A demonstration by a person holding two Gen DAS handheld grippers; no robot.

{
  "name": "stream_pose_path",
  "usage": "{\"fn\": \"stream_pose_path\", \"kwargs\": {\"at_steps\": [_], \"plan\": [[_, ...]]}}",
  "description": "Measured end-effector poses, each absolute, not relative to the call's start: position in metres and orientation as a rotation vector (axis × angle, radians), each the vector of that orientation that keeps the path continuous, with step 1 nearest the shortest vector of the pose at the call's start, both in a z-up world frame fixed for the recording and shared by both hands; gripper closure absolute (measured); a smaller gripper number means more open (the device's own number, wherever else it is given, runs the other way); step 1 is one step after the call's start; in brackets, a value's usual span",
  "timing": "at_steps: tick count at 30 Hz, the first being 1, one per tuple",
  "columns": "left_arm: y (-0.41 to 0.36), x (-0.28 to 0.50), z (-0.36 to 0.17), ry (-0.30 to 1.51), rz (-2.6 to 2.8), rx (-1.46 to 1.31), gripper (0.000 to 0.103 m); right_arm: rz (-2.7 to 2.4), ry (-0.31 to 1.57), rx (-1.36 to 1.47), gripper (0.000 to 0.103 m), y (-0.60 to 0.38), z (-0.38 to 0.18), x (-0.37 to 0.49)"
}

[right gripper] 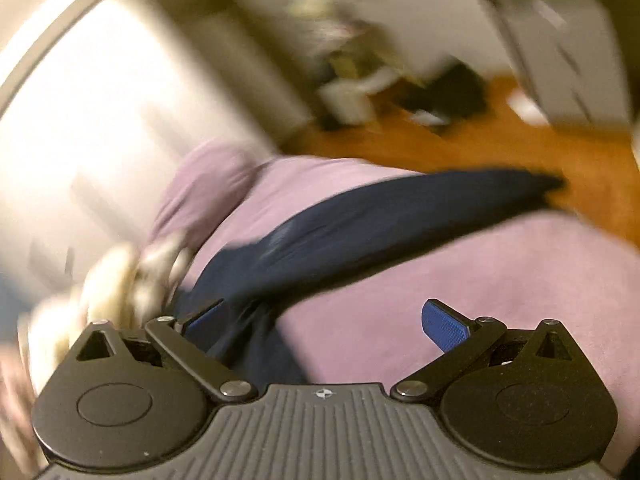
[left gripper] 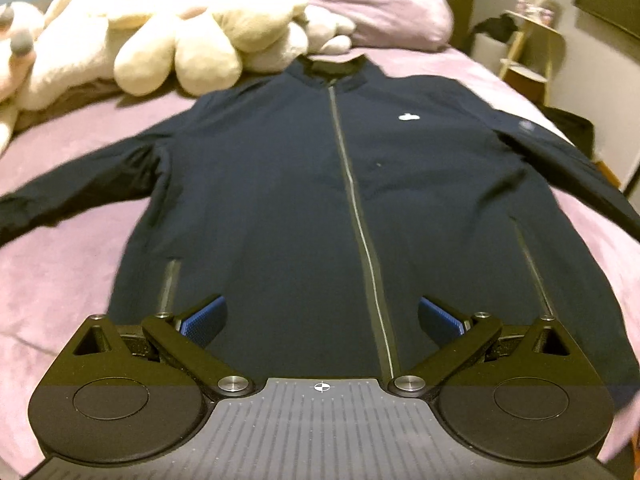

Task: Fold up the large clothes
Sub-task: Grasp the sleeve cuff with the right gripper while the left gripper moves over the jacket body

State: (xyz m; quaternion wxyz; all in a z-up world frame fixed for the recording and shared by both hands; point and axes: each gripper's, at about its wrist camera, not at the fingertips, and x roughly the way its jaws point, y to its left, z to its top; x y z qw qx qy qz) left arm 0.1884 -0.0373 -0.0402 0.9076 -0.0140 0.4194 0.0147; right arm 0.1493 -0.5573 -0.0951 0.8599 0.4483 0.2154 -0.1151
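Lilac bed carries a flat jacket; both grippers' jaws gape empty, sleeve fold likely next.

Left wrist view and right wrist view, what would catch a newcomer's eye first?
A dark navy jacket lies zipped and spread front-up across the purple bedspread, sleeves out to both sides. Cream stuffed toys are piled at the head of the bed beyond its collar. The right wrist view is blurred, its open right gripper over one sleeve.
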Motion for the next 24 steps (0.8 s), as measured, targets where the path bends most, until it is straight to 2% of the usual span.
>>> {"fn": "stream_pose_path", "kwargs": {"at_steps": [2,7,10,12,13,16,18,21,24], "plan": [[-0.036,0.211,-0.049,0.871,0.050,-0.045,0.000,-0.328,0.438,1.064,0.025,-0.591,-0.119,0.160],[-0.034,0.252,-0.070,0.857,0.088,-0.083,0.000,-0.476,0.394,1.297,0.035,-0.638,-0.173,0.175],[-0.031,0.269,-0.084,0.900,0.107,-0.115,0.000,-0.507,0.347,1.384,0.052,-0.646,-0.190,0.186],[-0.026,0.272,-0.091,0.925,0.107,-0.133,0.000,-0.529,0.368,1.405,0.076,-0.651,-0.197,0.196],[-0.022,0.272,-0.093,0.932,0.104,-0.138,0.000,-0.533,0.394,1.381,0.080,-0.653,-0.197,0.202],[-0.010,0.269,-0.091,0.917,0.111,-0.128,0.000,-0.571,0.472,1.150,0.089,-0.649,-0.162,0.221],[0.000,0.267,-0.084,0.896,0.131,-0.134,0.000,-0.566,0.450,0.856,0.091,-0.621,-0.115,0.240],[0.015,0.266,-0.070,0.846,0.099,-0.192,0.000,-0.372,0.401,0.388,0.091,-0.523,-0.050,0.270],[0.024,0.267,-0.056,0.797,0.058,-0.229,0.000,-0.110,0.390,0.066,0.091,-0.410,-0.031,0.289]]}}
